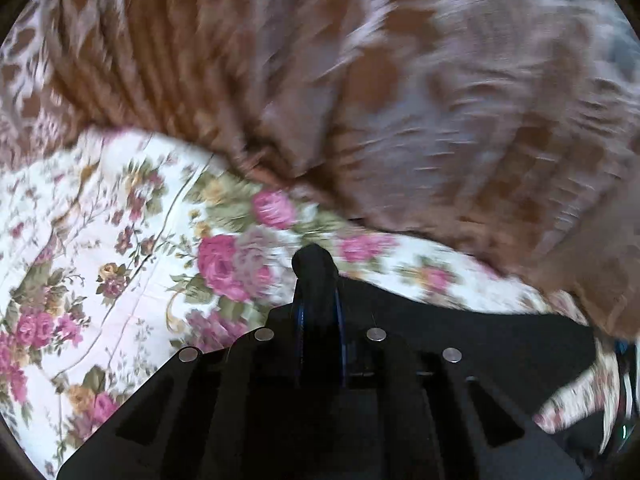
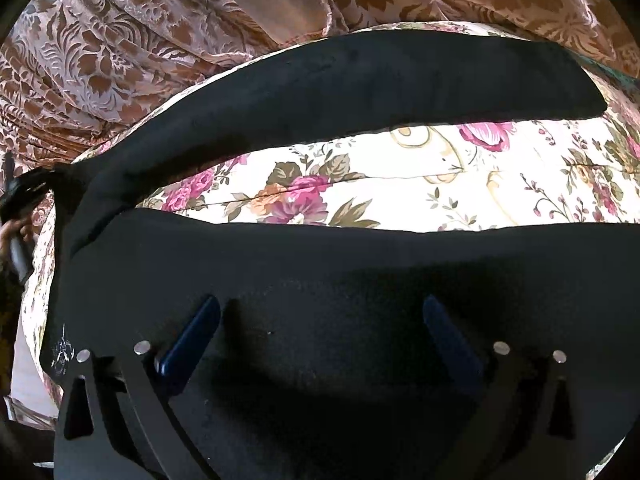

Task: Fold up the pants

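Black pants [image 2: 360, 80] lie spread on a floral bedspread [image 2: 440, 184], two legs apart with the spread showing between them. My right gripper [image 2: 320, 320] is open, its blue-padded fingers [image 2: 192, 332] wide apart just above the near leg [image 2: 320, 264]. In the left wrist view my left gripper [image 1: 316, 276] is shut on a bunched fold of the black pants [image 1: 314, 264]; more black cloth [image 1: 460, 328] trails to the right. The other gripper and a hand show at the left edge of the right wrist view [image 2: 20, 200].
A brown and pink patterned curtain [image 1: 360, 60] hangs behind the bed and fills the top of both views [image 2: 120, 40]. The floral bedspread [image 1: 100, 240] stretches to the left of my left gripper. The left wrist view is blurred.
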`<state>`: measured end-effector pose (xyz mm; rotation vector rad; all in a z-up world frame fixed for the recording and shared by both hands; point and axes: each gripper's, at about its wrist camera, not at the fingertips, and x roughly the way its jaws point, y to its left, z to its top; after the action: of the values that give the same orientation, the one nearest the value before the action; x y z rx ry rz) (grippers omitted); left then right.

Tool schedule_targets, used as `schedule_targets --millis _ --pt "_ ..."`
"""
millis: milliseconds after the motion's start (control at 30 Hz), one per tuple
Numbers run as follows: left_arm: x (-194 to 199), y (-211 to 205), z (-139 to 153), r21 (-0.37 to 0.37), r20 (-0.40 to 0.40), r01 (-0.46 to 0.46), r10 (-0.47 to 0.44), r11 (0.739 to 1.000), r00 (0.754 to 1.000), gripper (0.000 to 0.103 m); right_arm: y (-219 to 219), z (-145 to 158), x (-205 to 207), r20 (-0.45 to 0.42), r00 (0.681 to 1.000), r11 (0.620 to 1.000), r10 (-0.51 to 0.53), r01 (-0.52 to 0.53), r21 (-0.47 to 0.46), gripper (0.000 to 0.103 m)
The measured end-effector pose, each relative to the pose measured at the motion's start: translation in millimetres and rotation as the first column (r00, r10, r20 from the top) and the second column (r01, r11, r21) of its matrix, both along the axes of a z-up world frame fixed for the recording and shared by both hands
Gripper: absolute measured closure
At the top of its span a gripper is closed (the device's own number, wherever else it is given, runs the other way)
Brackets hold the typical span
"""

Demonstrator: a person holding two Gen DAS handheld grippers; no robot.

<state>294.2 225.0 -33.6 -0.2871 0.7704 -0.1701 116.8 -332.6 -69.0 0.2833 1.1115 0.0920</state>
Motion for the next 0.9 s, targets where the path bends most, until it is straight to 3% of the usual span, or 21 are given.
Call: schedule_targets --millis 100,267,367,433,533,767,900 --pt "-49.6 -11.1 17.4 -0.010 0.068 0.087 -0.086 0.996 0.994 0.092 -2.0 9.6 2.4 0.020 1.000 0.999 -0.012 0.012 0.030 0.002" --pt "-120.6 -38.0 22.8 -0.005 0.118 0.176 -0.174 0.984 0.978 0.093 0.9 26.7 14.3 0.052 0.999 0.989 0.012 -0.020 0.144 0.005" --pt "-156.6 -44.0 16.8 -0.020 0.125 0.212 -0.208 0.977 0.970 0.093 4.0 35.4 31.4 0.057 0.998 0.965 0.025 -0.039 0.258 0.012" --pt "-177.4 -46.5 12.3 -0.039 0.122 0.232 -0.226 0.972 0.966 0.094 8.5 39.3 48.7 0.051 0.998 0.945 0.027 -0.042 0.324 0.026" --pt "-207.2 -49.0 7.9 -0.055 0.116 0.251 -0.243 0.966 0.963 0.094 18.3 44.3 75.6 0.047 0.998 0.925 0.038 -0.053 0.377 0.035" --pt "-245.0 -45.3 5.9 -0.063 0.122 0.277 -0.268 0.959 0.956 0.094 27.2 49.2 140.4 0.016 1.000 0.858 -0.017 0.007 0.513 0.032" --pt "-254.7 -44.4 2.0 -0.054 0.111 0.284 -0.277 0.957 0.955 0.094 25.9 43.2 170.3 -0.022 0.997 0.841 -0.078 0.078 0.536 0.031"
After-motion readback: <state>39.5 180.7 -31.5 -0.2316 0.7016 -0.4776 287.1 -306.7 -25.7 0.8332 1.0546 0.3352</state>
